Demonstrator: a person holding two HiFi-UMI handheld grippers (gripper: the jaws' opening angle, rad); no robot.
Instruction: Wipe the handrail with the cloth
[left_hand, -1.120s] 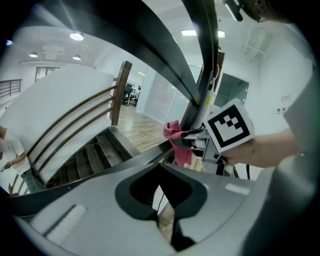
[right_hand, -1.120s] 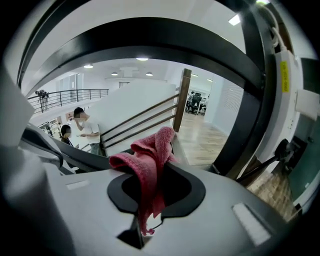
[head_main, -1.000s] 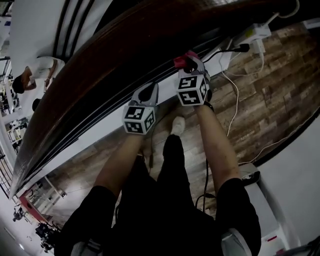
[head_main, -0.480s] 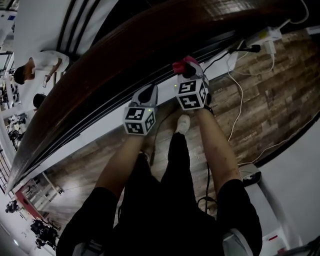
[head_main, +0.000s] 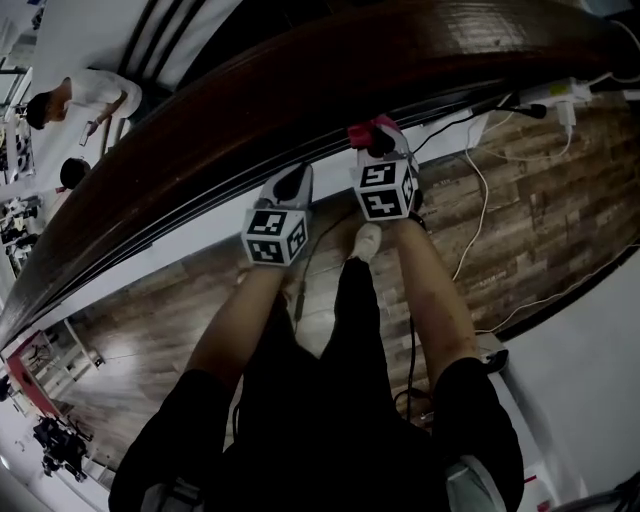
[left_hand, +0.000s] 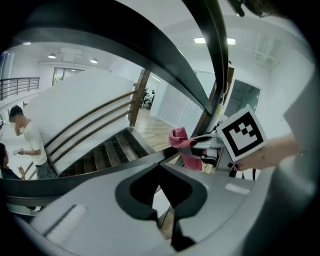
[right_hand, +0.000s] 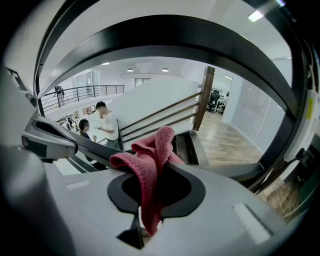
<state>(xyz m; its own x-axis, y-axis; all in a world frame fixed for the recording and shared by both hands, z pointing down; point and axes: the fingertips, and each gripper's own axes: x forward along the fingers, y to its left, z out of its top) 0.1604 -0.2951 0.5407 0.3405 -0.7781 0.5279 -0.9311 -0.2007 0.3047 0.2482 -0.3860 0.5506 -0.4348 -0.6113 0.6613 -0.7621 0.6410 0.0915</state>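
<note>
- Cloth: red, bunched. Its long axis is seen running along the jaws in the right gripper view; the upper end is folded over toward the left and the tail hangs down through the jaw gap. In the head view it is shown poking out of the jaw tips toward the handrail, at the rail's near edge; contact cannot be confirmed.
- Right gripper: jaws are clamped on the cloth and pointed at the rail.
- Handrail: dark brown wood, broad. Its long axis is laid diagonally across the head view, from lower left to upper right, with dark bars beneath it.
- Left gripper: held just beside the right one, lower along the rail. Its jaws are brought together, with nothing gripped.
- Wooden floor: plank pattern, crossed by white cables.
- Two people: seen beyond the rail at upper left.
</note>
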